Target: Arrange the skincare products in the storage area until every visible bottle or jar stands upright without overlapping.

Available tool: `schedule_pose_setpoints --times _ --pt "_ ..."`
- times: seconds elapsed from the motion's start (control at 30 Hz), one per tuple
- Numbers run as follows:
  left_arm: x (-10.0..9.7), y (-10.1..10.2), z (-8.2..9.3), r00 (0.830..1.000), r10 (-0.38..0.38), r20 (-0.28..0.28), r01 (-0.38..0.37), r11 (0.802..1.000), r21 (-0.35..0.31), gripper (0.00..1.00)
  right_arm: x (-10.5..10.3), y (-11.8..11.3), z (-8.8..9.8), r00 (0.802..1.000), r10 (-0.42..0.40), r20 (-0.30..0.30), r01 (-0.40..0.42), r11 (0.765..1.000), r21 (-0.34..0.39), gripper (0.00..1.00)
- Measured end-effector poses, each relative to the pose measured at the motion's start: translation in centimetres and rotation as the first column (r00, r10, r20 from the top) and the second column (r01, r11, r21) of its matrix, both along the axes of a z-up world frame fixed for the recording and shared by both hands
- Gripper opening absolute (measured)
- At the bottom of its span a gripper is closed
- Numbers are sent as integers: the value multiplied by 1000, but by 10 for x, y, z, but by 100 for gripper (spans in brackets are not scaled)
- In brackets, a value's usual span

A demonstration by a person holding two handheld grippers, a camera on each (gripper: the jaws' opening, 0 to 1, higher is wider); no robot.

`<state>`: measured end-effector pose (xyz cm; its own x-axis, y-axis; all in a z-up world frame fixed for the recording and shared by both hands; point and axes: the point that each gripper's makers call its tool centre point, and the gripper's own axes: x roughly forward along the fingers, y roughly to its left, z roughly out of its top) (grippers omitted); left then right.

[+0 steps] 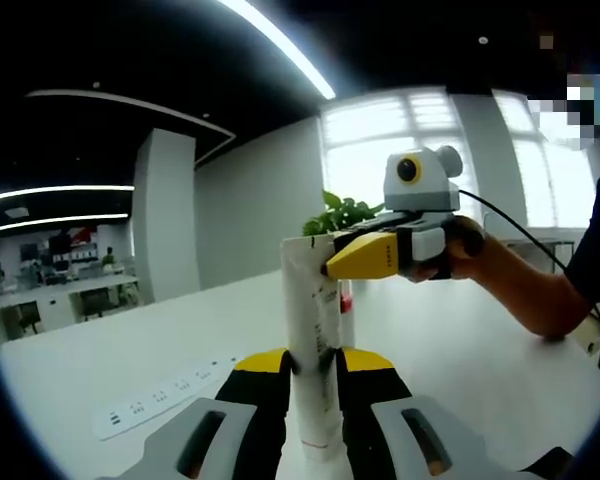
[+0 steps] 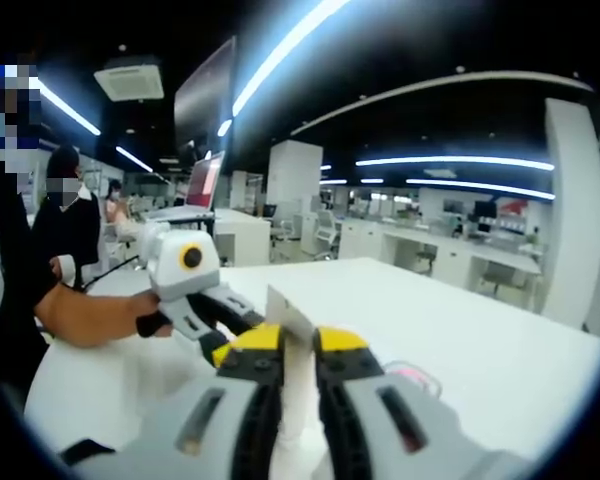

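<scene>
A white skincare tube (image 1: 313, 330) stands upright over the white table, and my left gripper (image 1: 315, 365) is shut on its lower part. My right gripper (image 1: 332, 266) comes in from the right, held by a hand, with its yellow tips at the tube's flat top end. In the right gripper view, that flat end of the tube (image 2: 288, 312) sits between the yellow pads of my right gripper (image 2: 298, 345), which is shut on it. My left gripper (image 2: 225, 340) reaches in from the left just below. The tube's bottom is hidden by the jaws.
A small red-and-white item (image 1: 347, 305) stands right behind the tube, mostly hidden. A white power strip (image 1: 160, 392) lies on the table (image 1: 130, 340) to the left. A green plant (image 1: 340, 213) is at the back. A pinkish cable (image 2: 416, 376) lies to the right. People stand nearby.
</scene>
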<state>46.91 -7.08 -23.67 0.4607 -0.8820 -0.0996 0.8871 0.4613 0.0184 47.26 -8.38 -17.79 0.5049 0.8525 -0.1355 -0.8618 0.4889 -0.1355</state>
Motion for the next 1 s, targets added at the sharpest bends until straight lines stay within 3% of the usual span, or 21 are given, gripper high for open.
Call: schedule_pose_setpoints --times 1.0 --pt "0 4 14 999 18 27 -16 999 -43 17 3 -9 7 999 -34 11 33 999 17 9"
